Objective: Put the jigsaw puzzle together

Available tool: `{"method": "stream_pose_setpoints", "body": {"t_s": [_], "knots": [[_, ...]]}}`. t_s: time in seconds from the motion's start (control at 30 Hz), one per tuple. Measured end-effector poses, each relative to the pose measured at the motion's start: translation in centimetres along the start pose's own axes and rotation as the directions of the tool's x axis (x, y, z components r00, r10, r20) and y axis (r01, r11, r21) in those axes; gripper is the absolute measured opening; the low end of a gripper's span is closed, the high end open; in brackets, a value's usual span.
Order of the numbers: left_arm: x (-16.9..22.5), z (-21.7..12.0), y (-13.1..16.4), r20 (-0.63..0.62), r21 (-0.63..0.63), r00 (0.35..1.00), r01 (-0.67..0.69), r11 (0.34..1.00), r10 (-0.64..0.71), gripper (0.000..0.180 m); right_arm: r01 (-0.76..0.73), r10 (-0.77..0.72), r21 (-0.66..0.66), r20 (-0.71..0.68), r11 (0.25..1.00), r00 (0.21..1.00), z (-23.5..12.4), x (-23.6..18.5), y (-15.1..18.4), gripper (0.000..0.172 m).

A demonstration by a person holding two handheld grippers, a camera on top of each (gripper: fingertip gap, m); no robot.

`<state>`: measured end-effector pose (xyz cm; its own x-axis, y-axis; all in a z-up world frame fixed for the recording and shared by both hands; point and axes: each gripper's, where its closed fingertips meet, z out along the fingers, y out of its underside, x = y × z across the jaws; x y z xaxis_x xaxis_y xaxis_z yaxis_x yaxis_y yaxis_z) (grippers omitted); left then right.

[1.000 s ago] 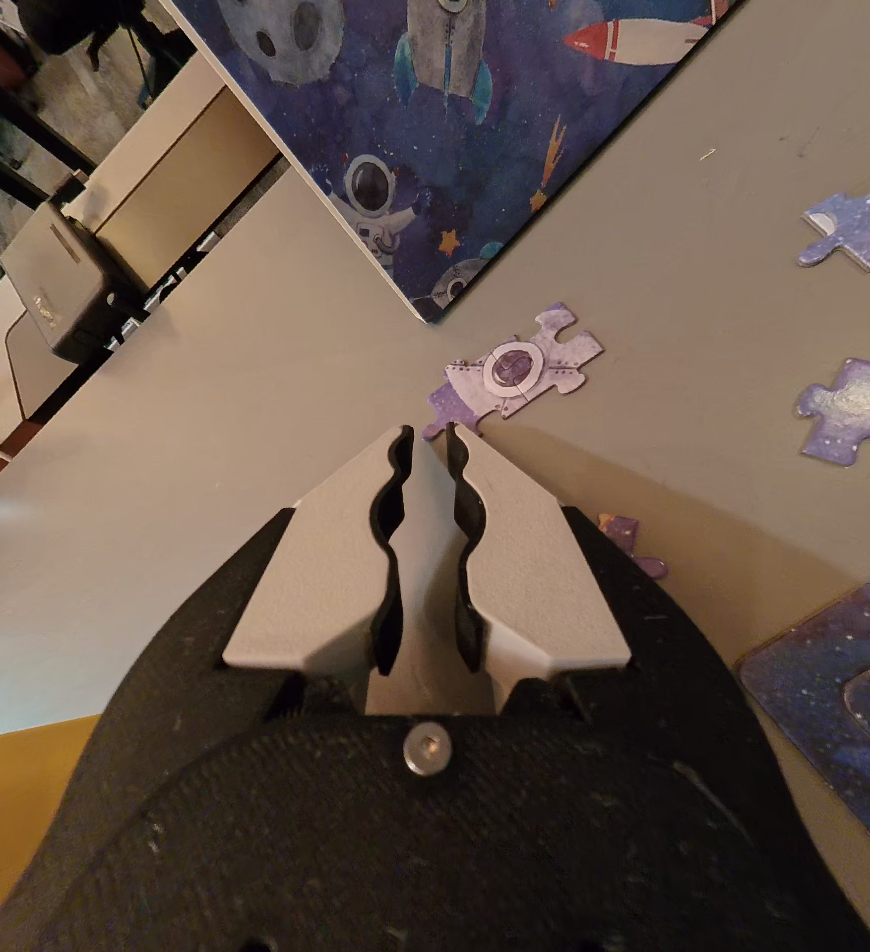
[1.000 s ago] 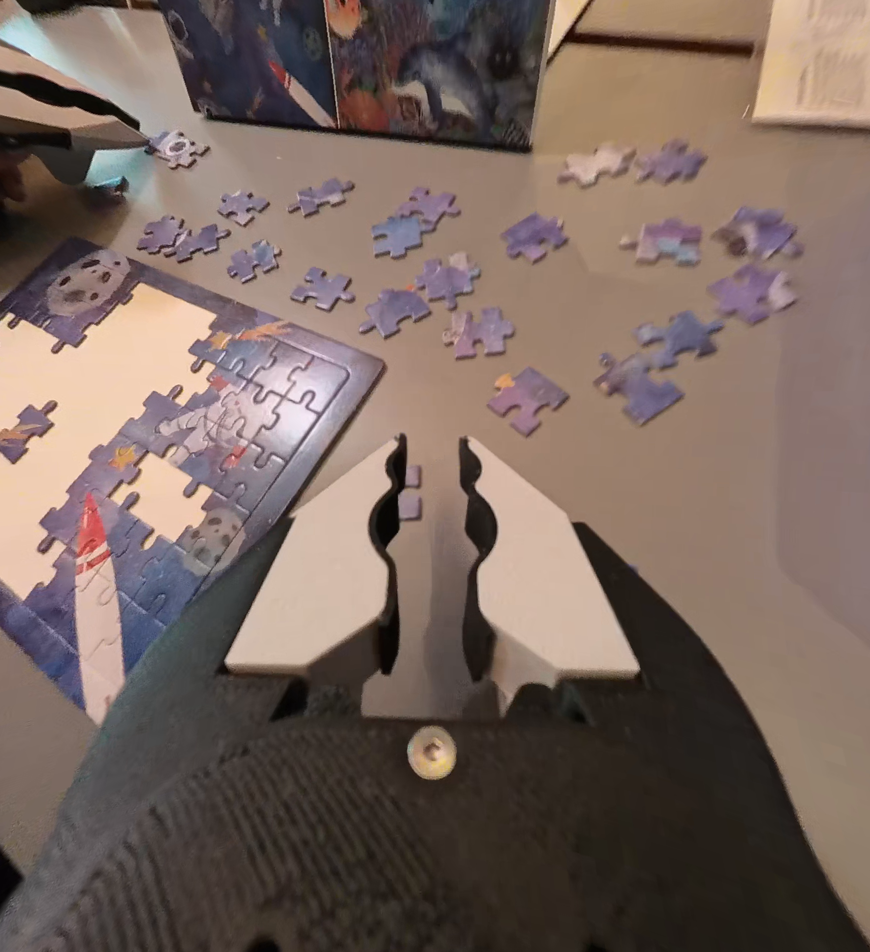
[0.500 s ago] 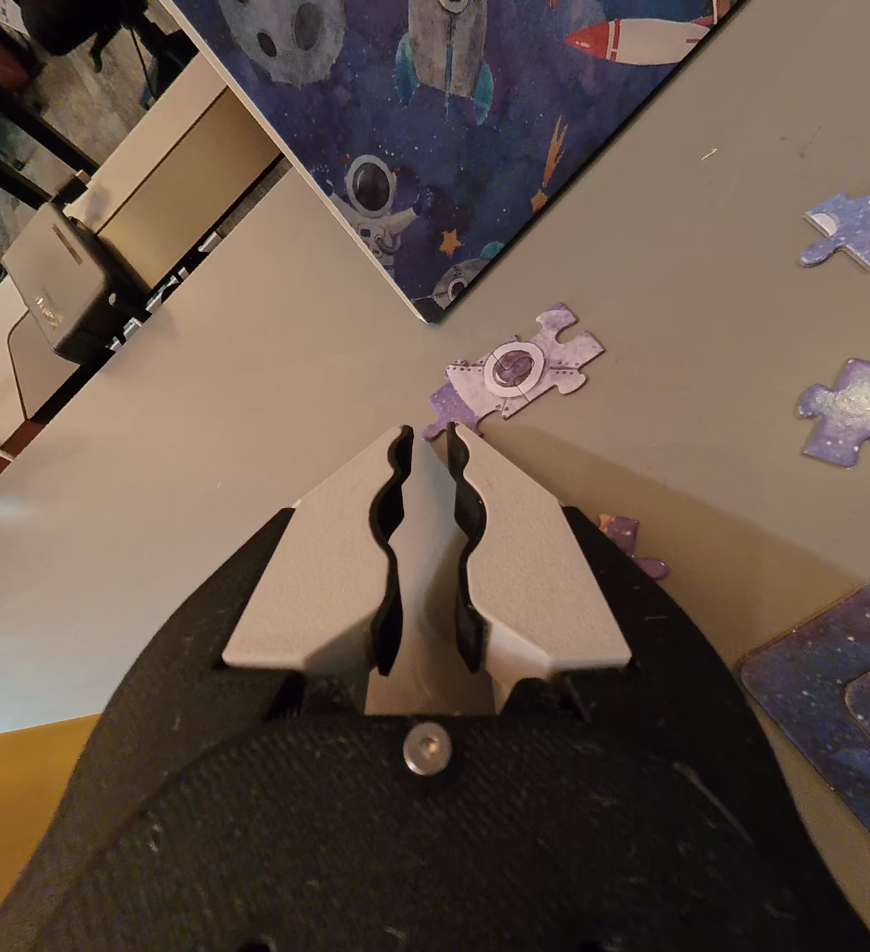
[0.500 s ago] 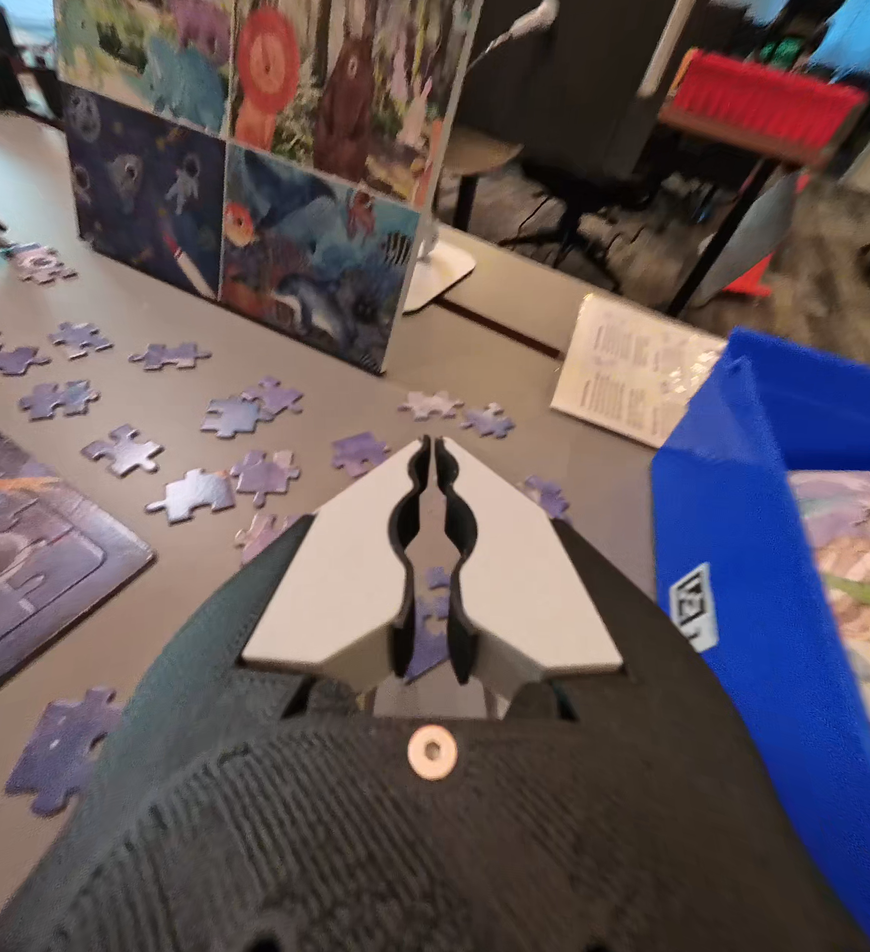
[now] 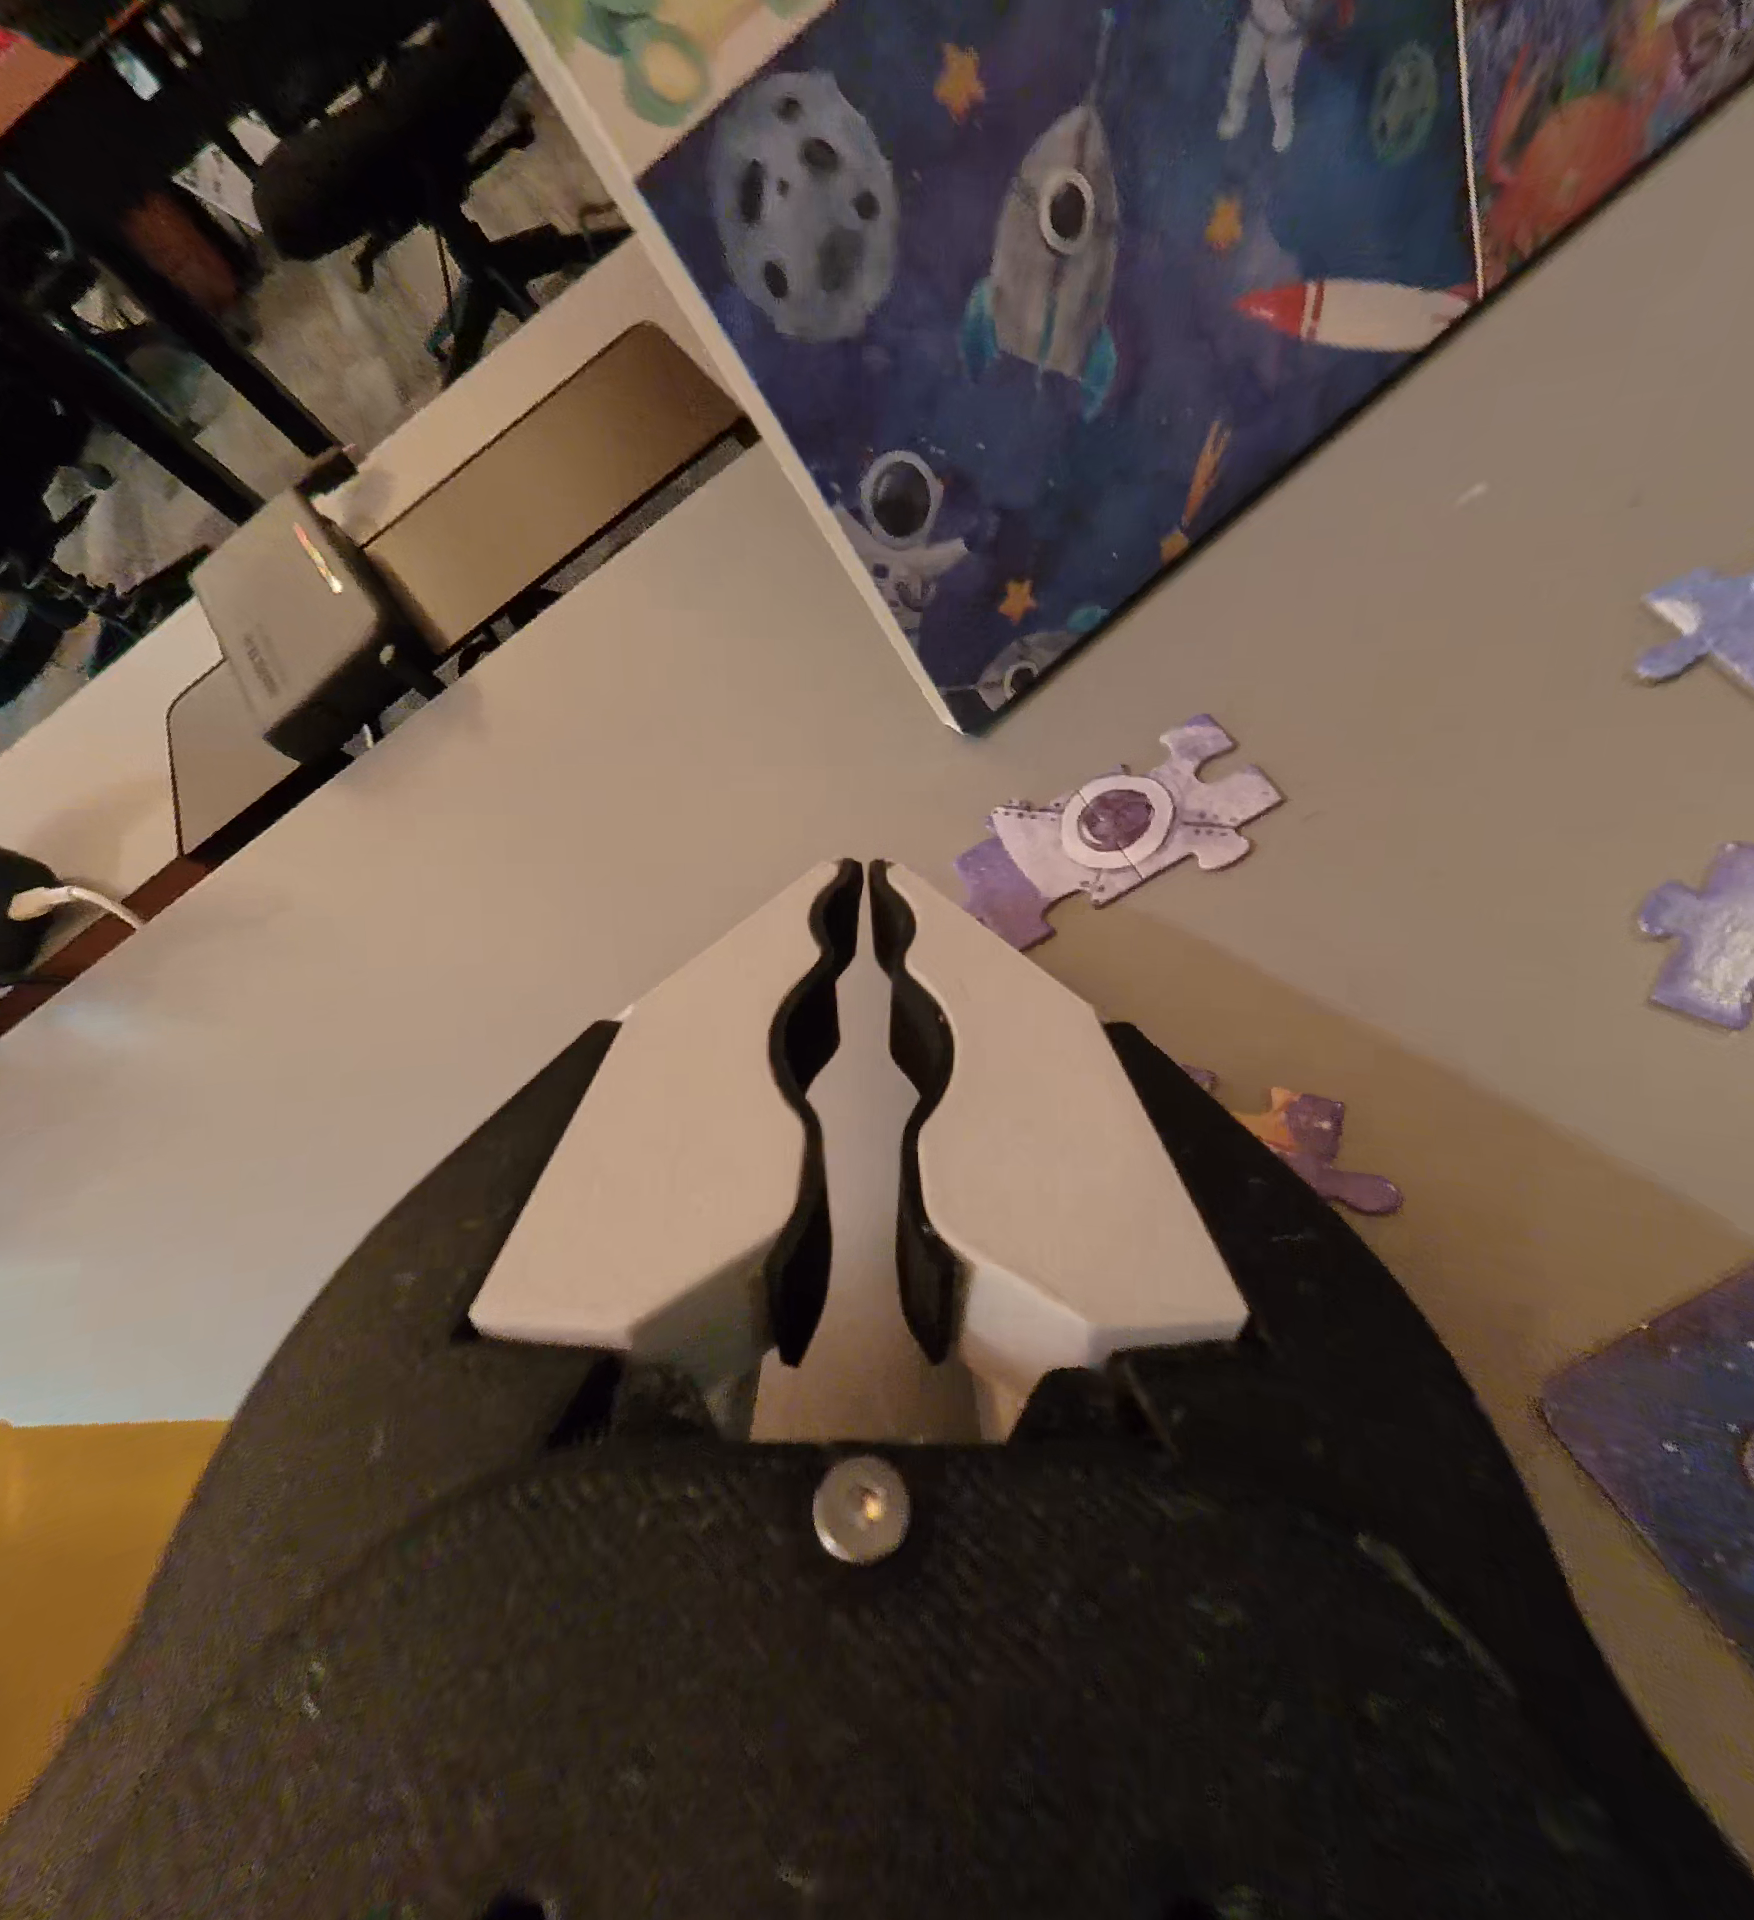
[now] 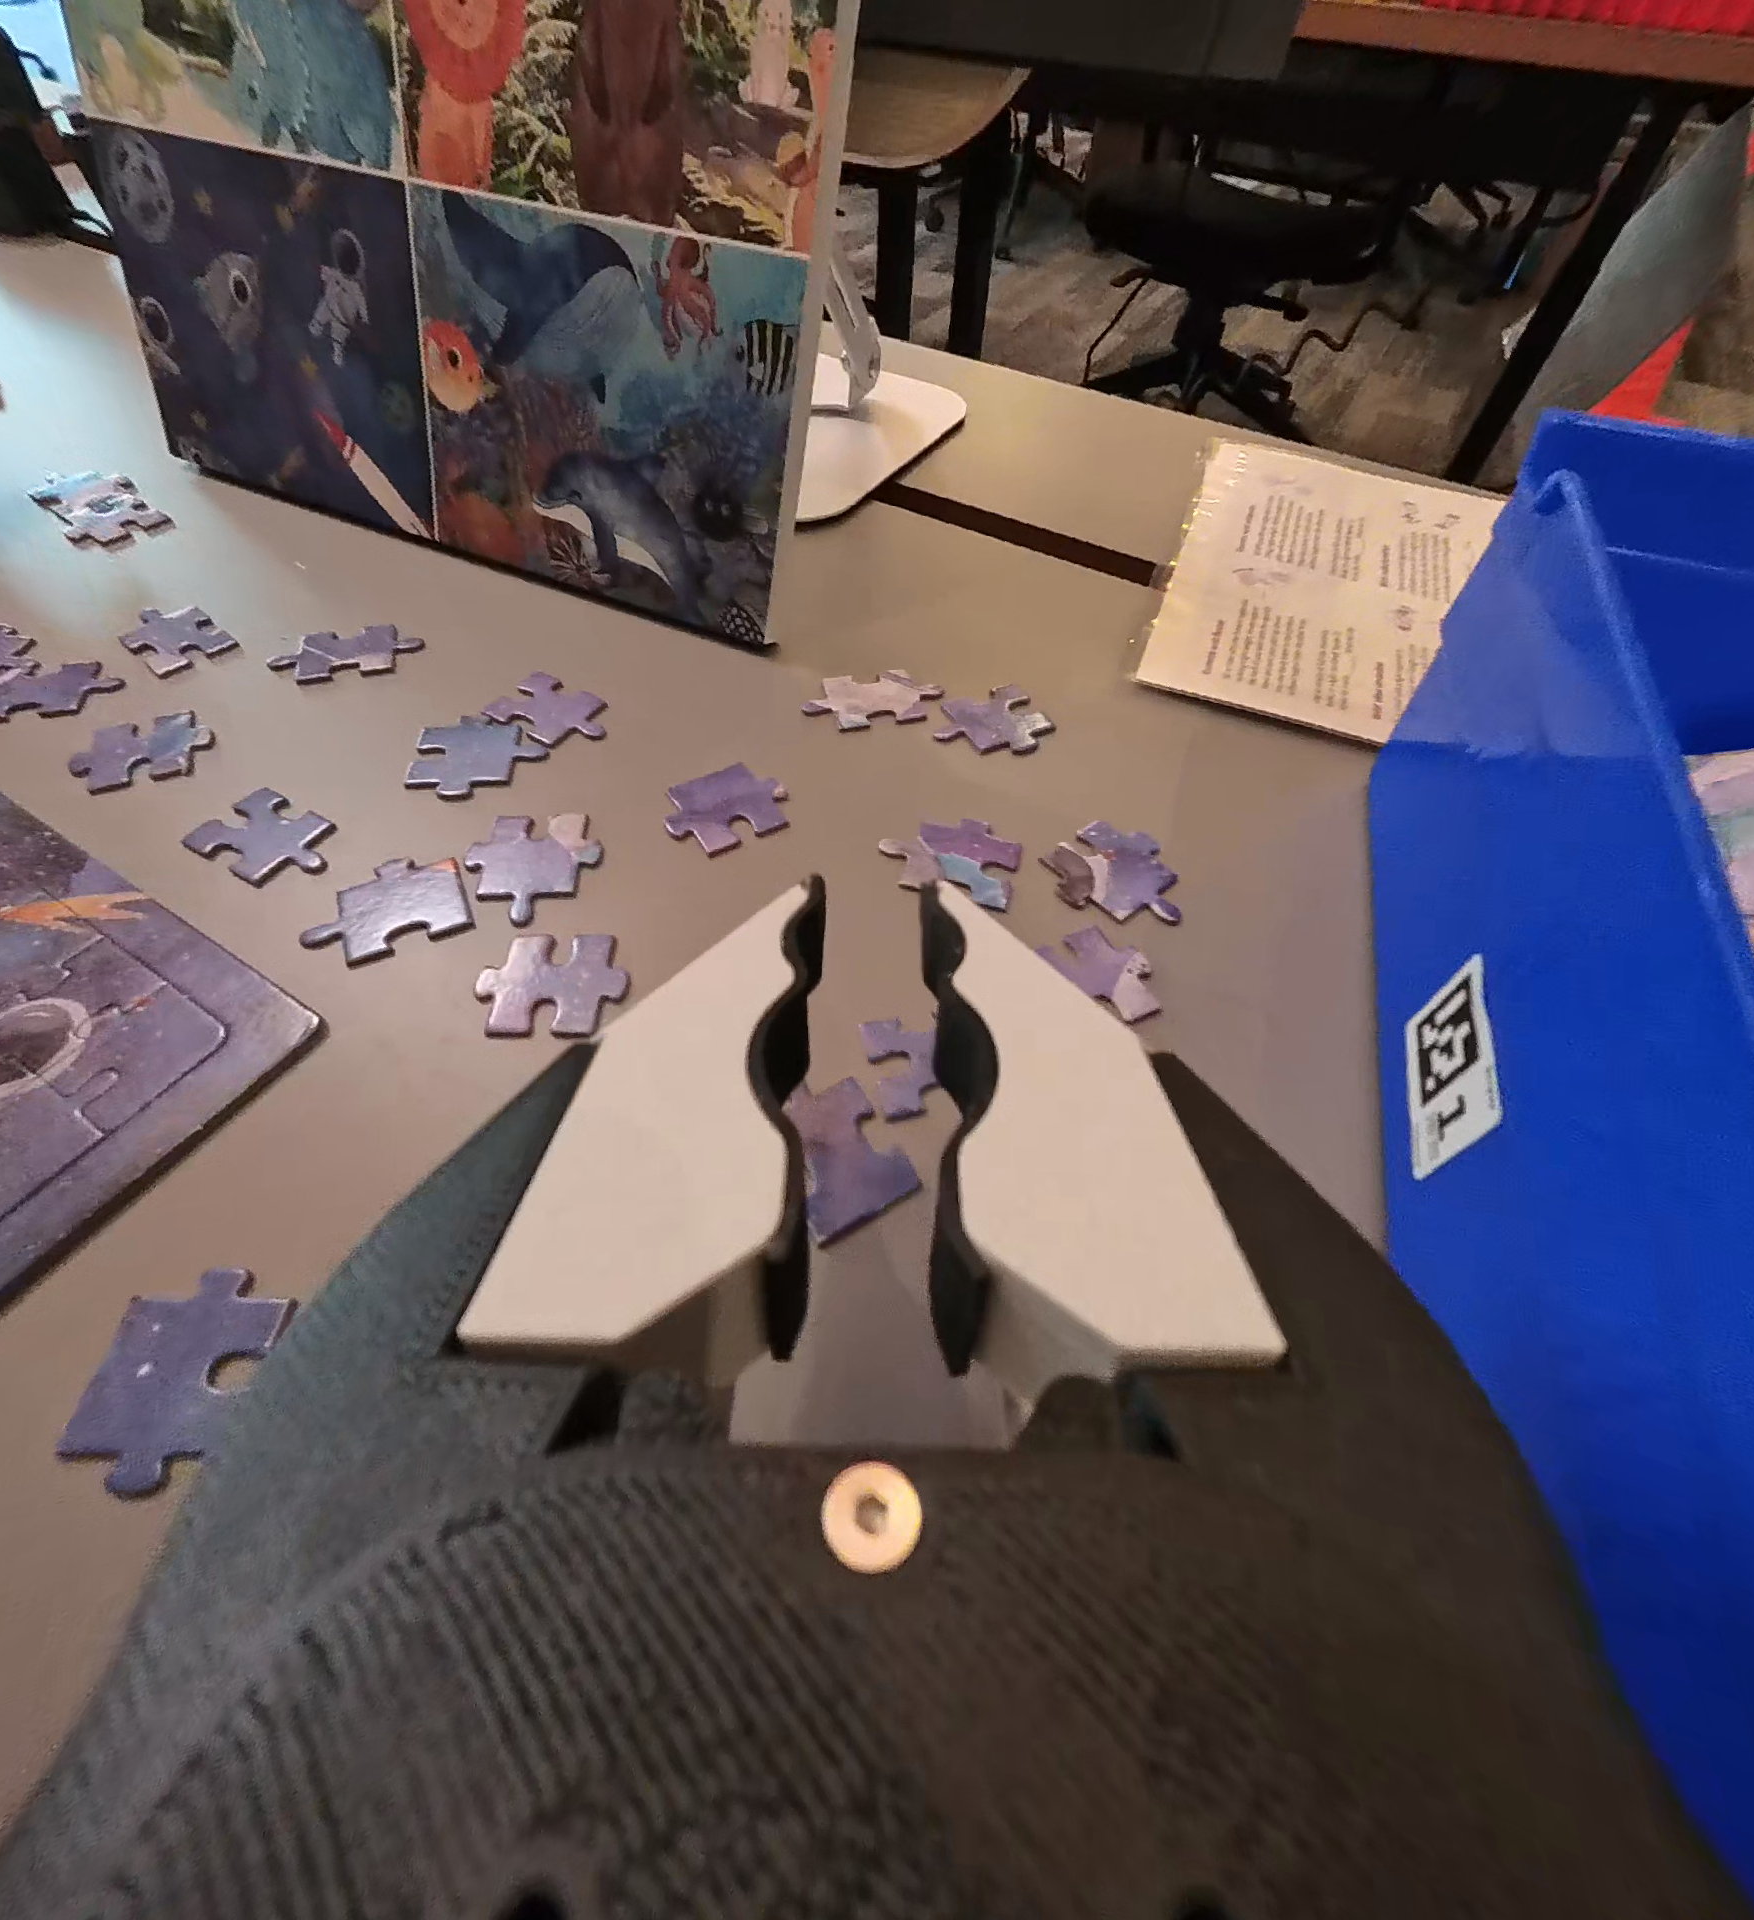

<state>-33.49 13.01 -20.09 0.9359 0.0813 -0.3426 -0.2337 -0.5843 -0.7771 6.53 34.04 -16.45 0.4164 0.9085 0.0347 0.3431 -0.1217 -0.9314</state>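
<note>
We see the left hand-held gripper (image 5: 865, 868) clenched, its two fingertips almost meeting with nothing between them, above the bare grey counter (image 5: 437, 1039). Just to its right lies a joined pair of puzzle pieces with a porthole (image 5: 1122, 831), flat on the counter and not touched. Beyond it stands the upright picture board (image 5: 1112, 312) with a moon and rockets, and a corner of the puzzle tray (image 5: 1704, 1475) shows at the right edge.

The right hand-held gripper (image 6: 871, 894) is released, its fingers clearly apart and holding nothing. Between them we see two purple puzzle pieces (image 6: 852, 1143) lying on the counter below; we cannot tell if the pads touch them. Many loose pieces (image 6: 530, 862) are scattered in front, the blue bin (image 6: 1579, 1039) stands near on the right, and a printed sheet (image 6: 1309, 592) lies behind it.
</note>
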Motion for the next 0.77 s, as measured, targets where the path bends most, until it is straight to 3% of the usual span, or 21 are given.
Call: {"method": "stream_pose_setpoints", "body": {"t_s": [0.13, 0.77], "knots": [[-0.4, -0.2, -0.3, 0.004, 0.025, 1.0, 0.028, 0.999, -0.028, 0.001, -0.002, 0.003, 0.014, -0.047, 1.0, 0.999, -0.2, 0.7, -0.2, 0.027], [0.9, 0.7, 0.6, -0.011, -0.061, 0.998, -0.069, 0.996, 0.068, 0.016, 0.043, -0.051, -0.108, -0.072, 0.993, 0.996, 0.9, 0.5, 1.7, 0.029]]}}
